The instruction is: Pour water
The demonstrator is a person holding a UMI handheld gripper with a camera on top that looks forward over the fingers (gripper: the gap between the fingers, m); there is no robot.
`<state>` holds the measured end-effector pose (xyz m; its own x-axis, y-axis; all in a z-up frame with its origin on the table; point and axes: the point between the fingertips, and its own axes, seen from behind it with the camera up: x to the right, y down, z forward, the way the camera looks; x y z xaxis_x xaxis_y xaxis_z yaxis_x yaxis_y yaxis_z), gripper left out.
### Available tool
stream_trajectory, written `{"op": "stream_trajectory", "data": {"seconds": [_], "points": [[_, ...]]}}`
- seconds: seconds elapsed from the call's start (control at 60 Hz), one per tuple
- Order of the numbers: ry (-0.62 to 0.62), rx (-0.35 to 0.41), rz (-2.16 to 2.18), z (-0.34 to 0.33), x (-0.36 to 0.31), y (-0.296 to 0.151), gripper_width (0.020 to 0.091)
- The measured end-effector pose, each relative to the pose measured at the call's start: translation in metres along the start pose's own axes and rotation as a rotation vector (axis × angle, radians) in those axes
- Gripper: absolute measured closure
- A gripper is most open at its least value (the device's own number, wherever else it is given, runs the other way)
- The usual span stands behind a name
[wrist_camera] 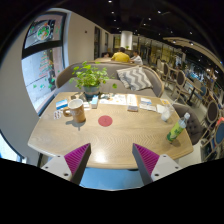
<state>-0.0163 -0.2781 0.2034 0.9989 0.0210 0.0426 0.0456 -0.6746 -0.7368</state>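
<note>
Ahead, beyond fingers: mug (77,110) on wooden table (110,140), left of red coaster (105,121) | potted plant (91,77) behind | green bottle (176,130) far right | gripper (110,160) spread wide, holding nothing | path unobstructed

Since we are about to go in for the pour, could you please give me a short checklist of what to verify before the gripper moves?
1. Fingers open and holding nothing: ok; the gripper is spread wide with only table edge between the pads.
2. Cup in view: ok; the cup stands on the wooden table, beyond the fingers.
3. Landing spot visible: ok; a red coaster lies bare beside the cup.
4. Water in the cup: cannot tell.
5. Path to the cup free: ok; bare tabletop lies ahead of the fingers.
6. Nearby clutter: ok; the potted plant and green bottle stand apart from the cup.
</note>
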Motion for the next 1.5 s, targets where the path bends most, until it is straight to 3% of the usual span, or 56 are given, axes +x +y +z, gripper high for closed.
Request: {"op": "stream_trajectory", "data": {"seconds": [0.133,0.317,0.35,0.5,0.767,0.983,1.083,1.167,1.5], "points": [[0.023,-0.016,0.040,0.003,0.018,0.005,0.0251],[0.018,-0.028,0.053,0.031,0.138,0.034,0.0251],[0.013,-0.023,0.047,0.036,0.187,0.058,0.0249],[0.017,-0.019,0.061,0.059,0.262,0.078,0.0253],[0.025,0.080,0.092,0.136,0.352,0.053,0.0253],[0.028,0.164,0.117,0.201,0.380,0.020,0.0263],[0.032,0.186,0.113,0.223,0.385,0.015,0.0337],[0.050,0.204,0.087,0.232,0.387,0.014,0.0562],[0.107,0.191,0.044,0.237,0.388,0.008,0.0691]]}}
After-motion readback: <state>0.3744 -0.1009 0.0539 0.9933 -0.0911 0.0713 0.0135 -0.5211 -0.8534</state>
